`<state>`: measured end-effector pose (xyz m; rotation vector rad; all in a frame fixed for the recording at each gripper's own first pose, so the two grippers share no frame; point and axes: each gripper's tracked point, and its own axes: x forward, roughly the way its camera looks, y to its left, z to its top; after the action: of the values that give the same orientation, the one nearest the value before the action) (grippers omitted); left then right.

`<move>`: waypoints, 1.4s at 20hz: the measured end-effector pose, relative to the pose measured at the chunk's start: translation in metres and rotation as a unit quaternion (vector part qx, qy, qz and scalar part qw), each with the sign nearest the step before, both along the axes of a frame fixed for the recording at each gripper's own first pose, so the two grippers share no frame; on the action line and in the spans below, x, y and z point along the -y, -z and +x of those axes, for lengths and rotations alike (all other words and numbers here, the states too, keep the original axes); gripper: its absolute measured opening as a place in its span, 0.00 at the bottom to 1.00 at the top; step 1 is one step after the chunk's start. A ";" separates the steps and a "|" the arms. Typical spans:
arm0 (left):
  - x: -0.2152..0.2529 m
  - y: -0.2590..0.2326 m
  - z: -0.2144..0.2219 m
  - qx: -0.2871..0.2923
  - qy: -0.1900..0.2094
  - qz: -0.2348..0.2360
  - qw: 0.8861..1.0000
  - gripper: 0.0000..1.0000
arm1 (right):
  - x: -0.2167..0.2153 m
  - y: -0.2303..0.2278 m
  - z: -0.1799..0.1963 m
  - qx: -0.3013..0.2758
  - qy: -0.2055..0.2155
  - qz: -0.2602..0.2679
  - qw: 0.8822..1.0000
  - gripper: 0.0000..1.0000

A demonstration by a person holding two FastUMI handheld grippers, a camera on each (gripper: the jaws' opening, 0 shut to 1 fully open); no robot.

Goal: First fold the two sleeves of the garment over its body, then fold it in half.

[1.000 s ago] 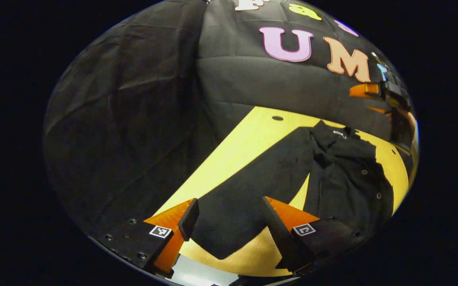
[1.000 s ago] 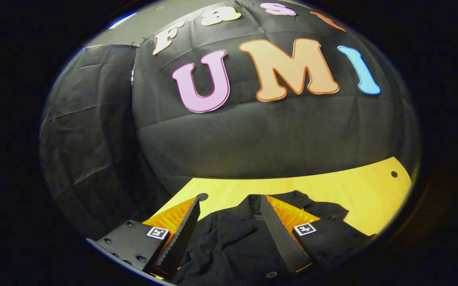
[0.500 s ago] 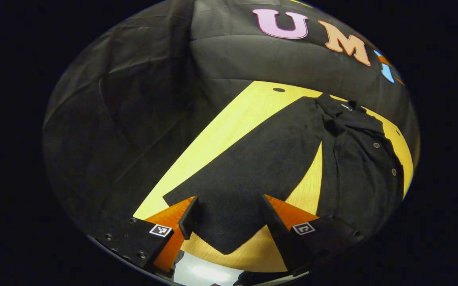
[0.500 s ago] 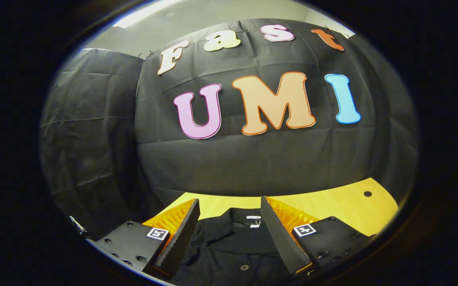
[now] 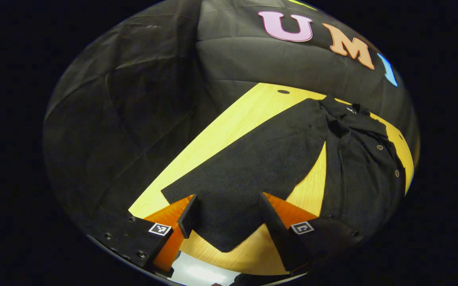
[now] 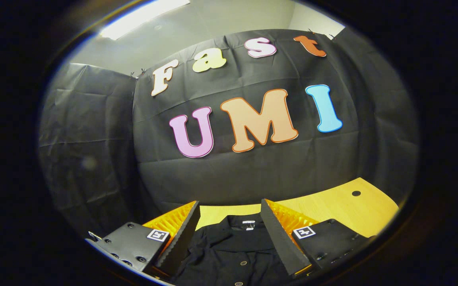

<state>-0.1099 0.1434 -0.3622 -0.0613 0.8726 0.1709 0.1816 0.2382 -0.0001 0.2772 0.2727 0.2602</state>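
**Garment flat on worktop, sleeve unfolded; both tongs released**

The black garment (image 5: 356, 174) lay spread on the yellow wooden worktop (image 5: 229, 127), collar toward the booth's cloth wall. In the left gripper view one sleeve (image 5: 253, 174) extended flat and straight away from the body, a wedge of bare worktop showing between sleeve and body. The sleeve was not folded over the body. The cuff end lay at the near edge of the worktop.

The left tongs (image 5: 229, 220) stood with the fingers spread wide and nothing between them under pressure. The cuff end of the sleeve appeared in the gap between the fingers; whether either finger touched the cloth could not be determined.

In the right gripper view the right tongs (image 6: 229, 234) were likewise released, fingers apart, positioned over the upper part of the garment (image 6: 233, 250). The collar with a small white tag (image 6: 249, 223) and two buttons on the front showed between the fingers. Contact with the cloth could not be confirmed. A round hole (image 6: 356, 193) was noted in the worktop (image 6: 332, 206) to the right.
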 end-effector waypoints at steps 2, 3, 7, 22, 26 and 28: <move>0.008 0.001 0.002 0.005 0.018 -0.003 1.000 0.84 | 0.016 0.002 -0.007 0.000 0.015 -0.012 1.000 0.92; 0.013 -0.001 0.004 0.006 0.027 -0.001 1.000 0.75 | 0.021 0.004 -0.010 -0.002 0.019 -0.017 1.000 0.97; 0.027 -0.002 0.004 -0.004 0.054 0.036 0.998 0.24 | 0.028 0.001 -0.015 -0.019 0.024 -0.015 0.999 0.93; 0.054 -0.104 0.149 0.119 0.058 0.029 0.991 0.00 | 0.157 0.013 -0.055 -0.023 0.118 -0.023 0.992 1.00; 0.138 -0.141 0.231 0.189 0.116 -0.002 0.975 0.00 | 0.213 0.025 -0.079 -0.038 0.160 -0.034 0.986 0.97; 0.193 -0.148 0.262 0.211 0.147 -0.032 0.966 0.00 | 0.242 0.028 -0.096 -0.046 0.184 -0.033 0.981 0.97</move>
<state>0.1522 -0.0492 -0.2144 -0.0270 0.4528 -0.1464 0.0861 -0.0041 -0.0280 0.2693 0.3149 -0.1275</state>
